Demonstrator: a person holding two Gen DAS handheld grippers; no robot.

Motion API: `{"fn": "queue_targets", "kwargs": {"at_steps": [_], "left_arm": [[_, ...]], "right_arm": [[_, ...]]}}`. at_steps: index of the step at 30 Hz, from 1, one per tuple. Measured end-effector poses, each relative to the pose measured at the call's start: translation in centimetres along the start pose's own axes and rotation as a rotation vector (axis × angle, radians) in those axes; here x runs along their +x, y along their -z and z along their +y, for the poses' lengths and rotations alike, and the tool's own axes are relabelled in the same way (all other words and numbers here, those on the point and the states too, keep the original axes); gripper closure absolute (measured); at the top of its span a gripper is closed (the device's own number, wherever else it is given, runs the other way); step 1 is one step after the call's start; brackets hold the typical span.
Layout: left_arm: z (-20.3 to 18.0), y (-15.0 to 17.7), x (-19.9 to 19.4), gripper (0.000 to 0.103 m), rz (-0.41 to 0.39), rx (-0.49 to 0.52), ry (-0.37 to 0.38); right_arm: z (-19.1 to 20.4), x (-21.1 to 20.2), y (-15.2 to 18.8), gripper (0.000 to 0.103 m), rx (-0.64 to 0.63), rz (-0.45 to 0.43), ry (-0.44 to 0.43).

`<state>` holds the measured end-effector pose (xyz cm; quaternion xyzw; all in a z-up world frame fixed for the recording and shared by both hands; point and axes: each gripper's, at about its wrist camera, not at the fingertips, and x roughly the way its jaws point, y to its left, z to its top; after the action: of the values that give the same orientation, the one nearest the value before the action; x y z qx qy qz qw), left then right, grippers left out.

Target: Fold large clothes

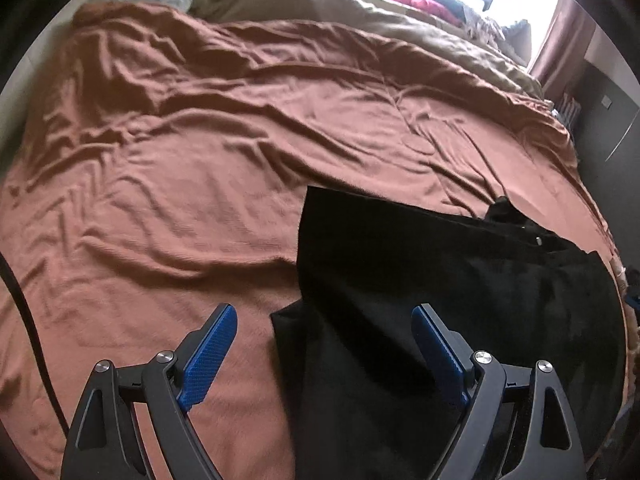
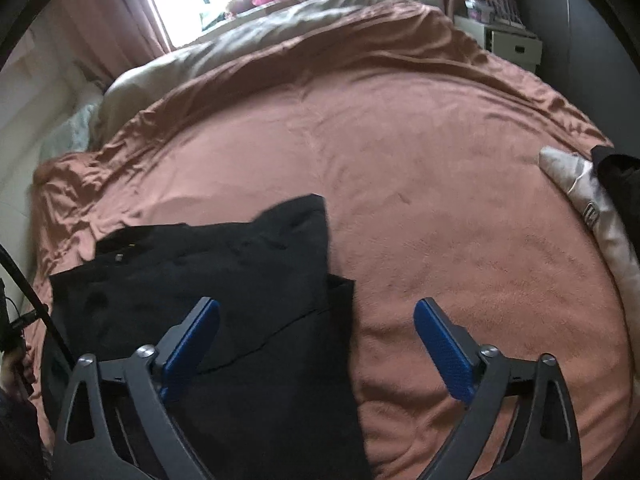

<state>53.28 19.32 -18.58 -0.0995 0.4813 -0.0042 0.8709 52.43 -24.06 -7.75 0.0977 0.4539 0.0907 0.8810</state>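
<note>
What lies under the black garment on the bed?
The black garment rests on the rust-brown blanket, which shows all around it. One folded layer overlaps another black layer. Whatever lies beneath the fabric is covered. Both grippers hover open above.

The black trousers (image 1: 420,280) are lying flat on the rust-brown bed cover, near edge of the bed, folded over so one layer overlaps another. Small metal button shows by the waistband. Fabric's fairly smooth, few creases.
</note>
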Motion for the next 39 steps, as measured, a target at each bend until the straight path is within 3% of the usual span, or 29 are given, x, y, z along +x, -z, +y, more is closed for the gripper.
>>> {"fn": "queue_targets", "kwargs": {"at_steps": [5, 7, 9, 10, 12, 13, 14, 20, 24, 29, 36, 39], "left_arm": [[0.2, -1.4, 2.6, 0.028, 0.017, -0.029, 0.046], [-0.1, -2.2, 3.2, 0.038, 0.018, -0.023, 0.064], [-0.6, -2.8, 3.4, 0.048, 0.012, -0.010, 0.066], [-0.9, -3.0, 3.3, 0.055, 0.003, 0.003, 0.055], [-1.4, -3.4, 3.1, 0.082, -0.004, 0.034, 0.025], [-1.7, -3.6, 3.0, 0.087, -0.007, 0.046, 0.014], [-1.9, -3.8, 2.7, 0.095, -0.018, 0.056, 0.007], [-3.1, -4.9, -0.3, 0.098, -0.123, 0.102, -0.033], [-3.3, -6.3, -1.1, 0.099, -0.152, 0.100, -0.061], [-3.1, -7.0, 1.6, 0.099, -0.122, 0.087, -0.066], [-2.5, -6.8, 5.4, 0.099, -0.068, 0.059, -0.061], [-2.6, -6.4, 6.0, 0.099, -0.047, 0.058, -0.058]], "right_arm": [[-0.3, 3.9, -3.0, 0.030, 0.033, 0.064, -0.051], [-0.8, 5.2, -4.2, 0.044, 0.052, 0.077, -0.069], [-0.9, 6.0, -5.0, 0.074, 0.048, 0.071, -0.098], [-0.9, 6.1, -5.2, 0.082, 0.042, 0.066, -0.099], [-1.0, 5.5, -5.5, 0.098, 0.032, 0.015, -0.087], [-1.2, 5.3, -5.5, 0.100, 0.031, -0.003, -0.090], [-1.1, 4.8, -5.3, 0.101, 0.030, -0.025, -0.094], [-0.1, 1.2, -4.1, 0.103, 0.028, -0.151, -0.091], [-0.9, 0.4, -4.6, 0.103, 0.060, -0.210, -0.006], [-2.4, 2.2, -4.3, 0.103, 0.103, -0.179, -0.008], [-1.8, 4.2, -2.7, 0.103, 0.078, -0.078, -0.090], [-1.7, 4.6, -2.9, 0.103, 0.056, -0.053, -0.050]]}}
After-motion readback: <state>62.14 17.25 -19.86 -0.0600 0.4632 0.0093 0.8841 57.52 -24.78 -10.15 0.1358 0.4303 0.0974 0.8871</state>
